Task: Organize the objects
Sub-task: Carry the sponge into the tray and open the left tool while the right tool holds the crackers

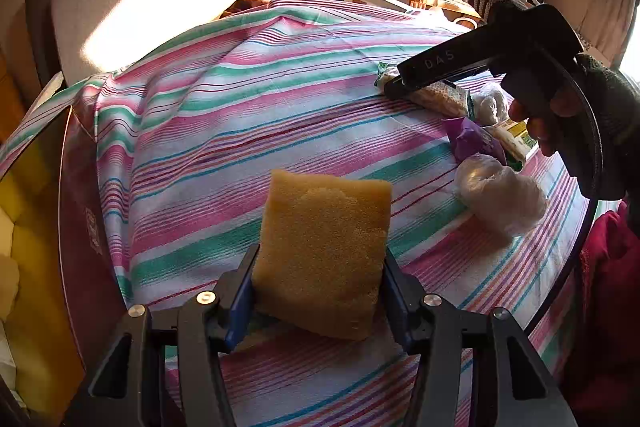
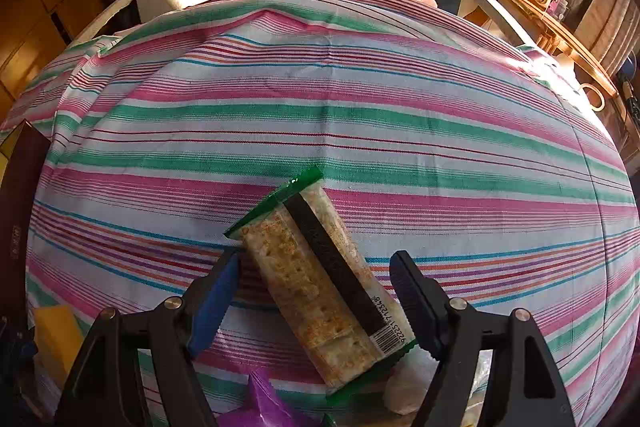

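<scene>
Your left gripper (image 1: 320, 291) clamps a yellow-brown rectangular sponge (image 1: 324, 251) between its blue-padded fingers (image 1: 240, 307), both pads pressing its sides, so the sponge stands tilted above the pink, green and white striped cloth (image 1: 240, 131) that covers the table. Your right gripper (image 2: 316, 299) points steeply down with its jaws spread wide on either side of a long clear packet of crackers with green ends and a black band (image 2: 320, 279); neither finger presses on the packet, which lies slantwise on the cloth near the near edge of the table, its barcode end toward you. From the left wrist camera you see your right hand (image 1: 560, 107), in a dark glove, gripping the black handle of that tool over the right edge of the table, where the cracker packet (image 1: 432, 95) lies beside a purple foil wrapper (image 1: 476, 143) and a crumpled white plastic bag (image 1: 500, 195). A second, smaller white bundle (image 1: 490, 105) sits just beyond the purple wrapper. At the left edge a dark maroon box wall (image 1: 84, 227) runs along the cloth, with yellow sponges (image 1: 36, 267) showing behind it. Sunlight falls across the grey chair back (image 1: 120, 7) beyond the far edge.
</scene>
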`<state>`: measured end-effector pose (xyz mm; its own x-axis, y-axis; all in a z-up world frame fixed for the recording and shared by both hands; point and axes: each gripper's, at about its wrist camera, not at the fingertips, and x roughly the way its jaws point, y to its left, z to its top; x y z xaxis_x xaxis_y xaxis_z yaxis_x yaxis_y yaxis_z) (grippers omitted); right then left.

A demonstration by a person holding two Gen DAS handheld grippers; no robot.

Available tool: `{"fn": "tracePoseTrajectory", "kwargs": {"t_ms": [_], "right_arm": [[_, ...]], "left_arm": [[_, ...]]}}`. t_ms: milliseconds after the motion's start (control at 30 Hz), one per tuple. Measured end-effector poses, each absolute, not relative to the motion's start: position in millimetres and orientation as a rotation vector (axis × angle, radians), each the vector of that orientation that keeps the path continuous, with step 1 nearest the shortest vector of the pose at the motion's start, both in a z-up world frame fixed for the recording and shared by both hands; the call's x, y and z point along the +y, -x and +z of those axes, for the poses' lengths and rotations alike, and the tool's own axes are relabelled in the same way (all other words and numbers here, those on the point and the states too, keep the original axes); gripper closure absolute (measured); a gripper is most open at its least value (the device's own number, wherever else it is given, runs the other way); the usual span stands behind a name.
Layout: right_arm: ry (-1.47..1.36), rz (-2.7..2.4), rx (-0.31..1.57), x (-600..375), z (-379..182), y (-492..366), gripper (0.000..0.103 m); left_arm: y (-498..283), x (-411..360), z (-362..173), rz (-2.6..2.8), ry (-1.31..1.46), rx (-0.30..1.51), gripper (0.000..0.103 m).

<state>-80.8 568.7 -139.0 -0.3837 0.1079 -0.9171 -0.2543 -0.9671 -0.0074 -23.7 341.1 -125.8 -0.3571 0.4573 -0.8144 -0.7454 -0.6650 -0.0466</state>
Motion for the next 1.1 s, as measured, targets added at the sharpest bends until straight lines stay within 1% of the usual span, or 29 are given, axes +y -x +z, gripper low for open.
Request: {"fn": "tracePoseTrajectory", "kwargs": {"t_ms": [100, 167, 200, 333, 400, 467, 567, 700, 800, 900, 967, 1100], "right_arm": [[1.614, 2.426, 0.189, 569, -143, 80, 0.026], [1.606, 2.444, 0.206, 569, -141, 79, 0.047], [1.593, 2.450, 0.201, 568, -138, 79, 0.061], [1.587, 2.452, 0.185, 564, -139, 77, 0.061], [1.583, 2.459, 0.220, 566, -140, 76, 0.061], [1.575, 2.469, 0.257, 569, -141, 73, 0.060], [1.557, 2.480, 0.272, 568, -142, 71, 0.059], [1.546, 2.478, 0.278, 568, -143, 70, 0.058], [1.548, 2.472, 0.262, 566, -143, 73, 0.058], [1.547, 2.467, 0.233, 564, -143, 73, 0.059], [1.544, 2.468, 0.210, 562, -143, 73, 0.059], [1.542, 2.468, 0.181, 560, -143, 74, 0.059]], "left_arm": [[24, 342, -126, 2.068, 1.091, 0.438, 0.047], [25, 343, -125, 2.073, 1.088, 0.438, 0.049], [25, 342, -124, 2.075, 1.089, 0.434, 0.050], [22, 335, -109, 2.052, 1.098, 0.370, 0.051], [20, 327, -93, 2.053, 1.072, 0.337, 0.051], [25, 315, -76, 2.053, 1.090, 0.266, 0.051], [41, 286, -50, 2.078, 1.118, 0.127, 0.050], [73, 234, -30, 2.169, 1.164, 0.025, 0.050], [106, 192, -29, 2.270, 1.221, -0.005, 0.050], [142, 157, -41, 2.321, 1.316, -0.076, 0.050], [161, 141, -49, 2.349, 1.354, -0.102, 0.050], [186, 133, -65, 2.367, 1.413, -0.097, 0.050]]}}
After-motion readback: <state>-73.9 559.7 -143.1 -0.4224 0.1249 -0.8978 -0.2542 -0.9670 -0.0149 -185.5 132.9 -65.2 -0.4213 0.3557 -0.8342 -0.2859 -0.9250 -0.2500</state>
